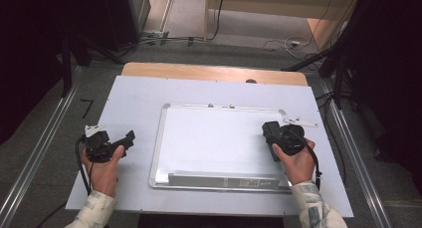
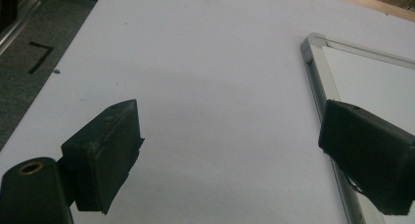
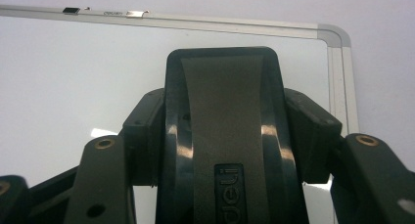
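A white whiteboard with a silver frame lies flat on the table. My right gripper hangs over its right edge, shut on a black board eraser whose curved grey back faces the right gripper view; both pads press its sides. The whiteboard's far right corner lies beyond it. My left gripper stays left of the board, just off its frame. Its jaws stand wide open with nothing between them, over the white table cover.
A white sheet covers the wooden table. A silver pen tray runs along the board's near edge. Metal rails flank the table on the floor, and cables lie beyond it.
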The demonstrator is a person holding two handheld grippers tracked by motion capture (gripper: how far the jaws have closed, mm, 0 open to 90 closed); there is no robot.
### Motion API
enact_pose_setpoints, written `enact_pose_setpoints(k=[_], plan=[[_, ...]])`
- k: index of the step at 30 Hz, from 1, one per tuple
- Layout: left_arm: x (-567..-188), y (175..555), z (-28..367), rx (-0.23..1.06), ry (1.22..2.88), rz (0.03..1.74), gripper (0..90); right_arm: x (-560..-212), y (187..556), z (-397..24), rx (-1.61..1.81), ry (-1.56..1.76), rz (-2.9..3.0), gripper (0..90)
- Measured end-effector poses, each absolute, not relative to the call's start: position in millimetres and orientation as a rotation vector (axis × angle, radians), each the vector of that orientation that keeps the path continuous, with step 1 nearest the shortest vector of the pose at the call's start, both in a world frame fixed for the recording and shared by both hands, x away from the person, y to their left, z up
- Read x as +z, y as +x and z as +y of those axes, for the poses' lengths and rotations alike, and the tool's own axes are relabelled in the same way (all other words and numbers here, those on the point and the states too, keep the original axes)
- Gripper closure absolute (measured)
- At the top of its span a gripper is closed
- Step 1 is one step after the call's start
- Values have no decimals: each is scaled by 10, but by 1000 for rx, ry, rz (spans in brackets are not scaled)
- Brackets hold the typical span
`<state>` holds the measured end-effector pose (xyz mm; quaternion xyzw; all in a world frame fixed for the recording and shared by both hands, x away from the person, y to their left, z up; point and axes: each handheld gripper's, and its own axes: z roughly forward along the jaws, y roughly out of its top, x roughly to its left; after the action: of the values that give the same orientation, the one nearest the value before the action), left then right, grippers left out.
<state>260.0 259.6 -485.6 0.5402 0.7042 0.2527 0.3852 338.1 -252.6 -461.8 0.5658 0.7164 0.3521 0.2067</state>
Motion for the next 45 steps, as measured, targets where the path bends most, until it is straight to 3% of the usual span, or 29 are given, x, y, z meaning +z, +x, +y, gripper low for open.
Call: enact_pose_setpoints(k=[45], plan=[[-4856,2595,2605,637,1379,1789,92,-4724,2936,-2567,946,1647,1956,382]])
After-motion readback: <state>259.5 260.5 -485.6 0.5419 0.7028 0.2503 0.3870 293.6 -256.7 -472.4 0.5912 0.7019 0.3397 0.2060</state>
